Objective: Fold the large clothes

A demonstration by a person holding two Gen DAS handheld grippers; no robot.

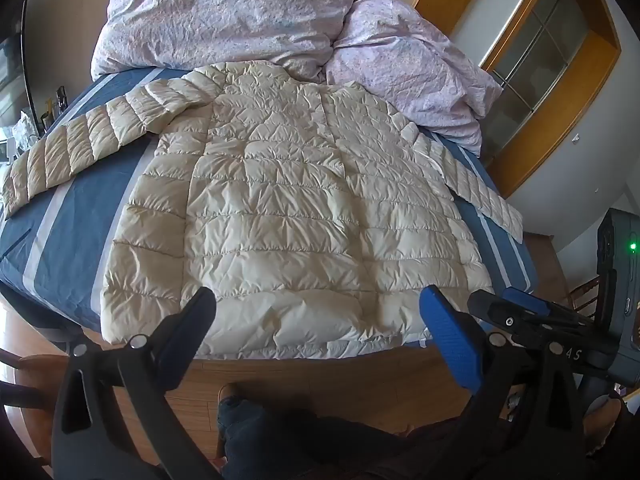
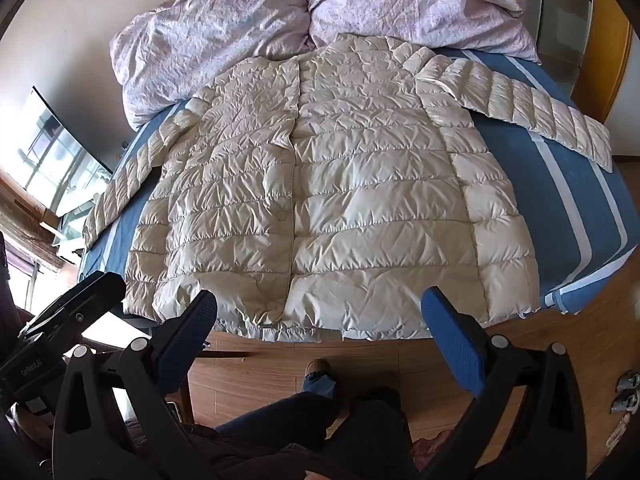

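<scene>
Across the blue striped bed point(image 1: 72, 216) we saw the cream quilted down jacket point(image 1: 288, 216) lying flat and unfolded, both the left gripper point(image 1: 318, 312) and the right gripper point(image 2: 320, 312) hovering with jaws spread and empty.

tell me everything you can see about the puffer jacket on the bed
The puffer jacket is cream, shiny and quilted in horizontal bands, seemingly a light down shell. It lies flat and unfolded, front up, its snap placket closed down the middle. Both sleeves are spread out sideways. It rests on the blue bedsheet with pale stripes, its hem at the near edge of the bed and its collar against the crumpled lilac duvet. Neither gripper touches it.
</scene>
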